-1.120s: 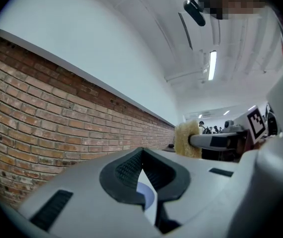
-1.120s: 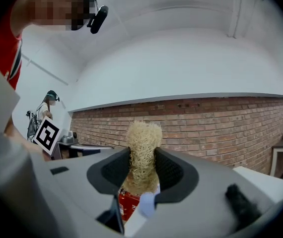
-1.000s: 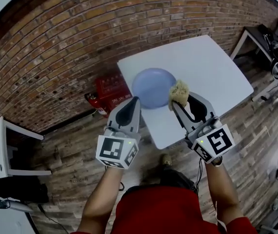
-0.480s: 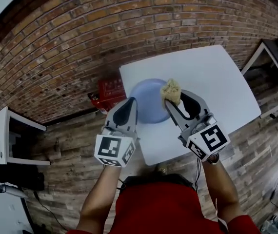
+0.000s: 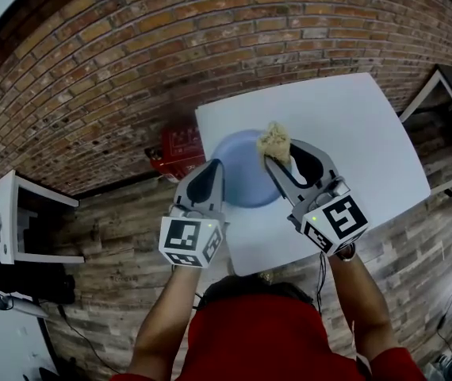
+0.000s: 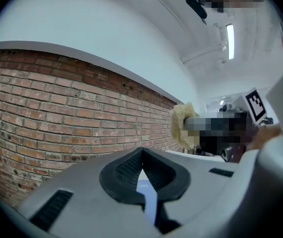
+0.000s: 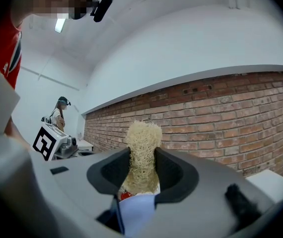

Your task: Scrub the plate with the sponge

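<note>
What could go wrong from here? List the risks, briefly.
1. The plate lies near the edge of the table. The left gripper is shut at its rim, grip unclear, so scrubbing may push it off.
2. The right gripper pinches the sponge only at its base, so it could slip out.

- plate (image 5: 240, 155): near rim hidden under left gripper (image 5: 216, 165) and right gripper (image 5: 280, 154) in head view.
- sponge (image 7: 142, 143): lower end sunk between right gripper's jaws.
- red crate (image 5: 180, 148): partly behind table (image 5: 353, 133) edge; contents too small to tell.
</note>
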The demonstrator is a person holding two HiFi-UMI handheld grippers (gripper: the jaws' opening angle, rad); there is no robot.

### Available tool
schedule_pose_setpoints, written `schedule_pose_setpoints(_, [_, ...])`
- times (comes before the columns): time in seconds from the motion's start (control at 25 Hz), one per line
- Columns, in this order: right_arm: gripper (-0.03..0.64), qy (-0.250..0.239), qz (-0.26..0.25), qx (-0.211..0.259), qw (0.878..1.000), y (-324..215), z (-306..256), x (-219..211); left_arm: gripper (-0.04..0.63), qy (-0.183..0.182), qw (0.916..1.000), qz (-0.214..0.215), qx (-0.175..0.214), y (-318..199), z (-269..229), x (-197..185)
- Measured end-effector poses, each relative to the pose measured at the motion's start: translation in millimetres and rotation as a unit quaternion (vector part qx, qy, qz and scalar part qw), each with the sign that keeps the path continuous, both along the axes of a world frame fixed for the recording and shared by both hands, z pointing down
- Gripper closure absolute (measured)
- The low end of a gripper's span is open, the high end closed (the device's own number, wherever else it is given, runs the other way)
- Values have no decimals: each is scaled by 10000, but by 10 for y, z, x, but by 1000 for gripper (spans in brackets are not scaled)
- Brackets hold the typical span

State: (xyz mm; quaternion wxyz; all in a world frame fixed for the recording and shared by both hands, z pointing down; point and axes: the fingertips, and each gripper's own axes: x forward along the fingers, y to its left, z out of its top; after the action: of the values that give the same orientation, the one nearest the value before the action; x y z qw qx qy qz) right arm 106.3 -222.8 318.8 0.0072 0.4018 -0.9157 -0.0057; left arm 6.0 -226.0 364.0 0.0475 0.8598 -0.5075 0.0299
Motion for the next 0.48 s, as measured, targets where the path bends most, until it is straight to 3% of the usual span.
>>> schedule_pose_setpoints(0.48, [463, 456, 1, -577, 9973, -527, 375, -414, 580, -258, 9967, -227, -731, -519, 495, -234])
